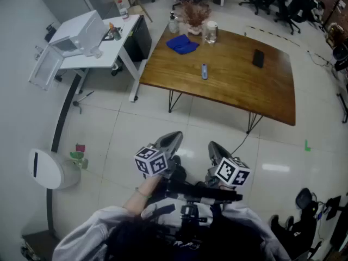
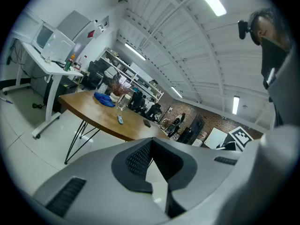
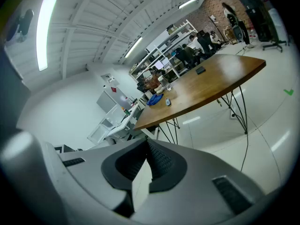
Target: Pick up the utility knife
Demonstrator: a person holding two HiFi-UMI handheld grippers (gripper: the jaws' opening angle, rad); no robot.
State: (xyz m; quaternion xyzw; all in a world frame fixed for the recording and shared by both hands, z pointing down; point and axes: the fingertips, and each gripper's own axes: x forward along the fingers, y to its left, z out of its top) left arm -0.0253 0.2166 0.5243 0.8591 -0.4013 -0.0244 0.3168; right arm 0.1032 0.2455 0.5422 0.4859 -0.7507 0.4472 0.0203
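The utility knife (image 1: 204,71), small and blue-grey, lies near the middle of the wooden table (image 1: 234,91). It shows far off in the left gripper view (image 2: 120,120) and in the right gripper view (image 3: 168,102). Both grippers are held close to the person's body over the tiled floor, well short of the table. My left gripper (image 1: 173,141) is shut, its pads meeting at the tips (image 2: 151,142) with nothing between them. My right gripper (image 1: 214,149) is likewise shut and empty (image 3: 146,142).
On the table also lie a blue cloth (image 1: 182,44), a black phone (image 1: 258,58), a glass jar (image 1: 210,31) and a bottle (image 1: 173,23). A white desk (image 1: 109,48) stands at the left. A cable (image 1: 239,140) runs across the floor by the table's legs.
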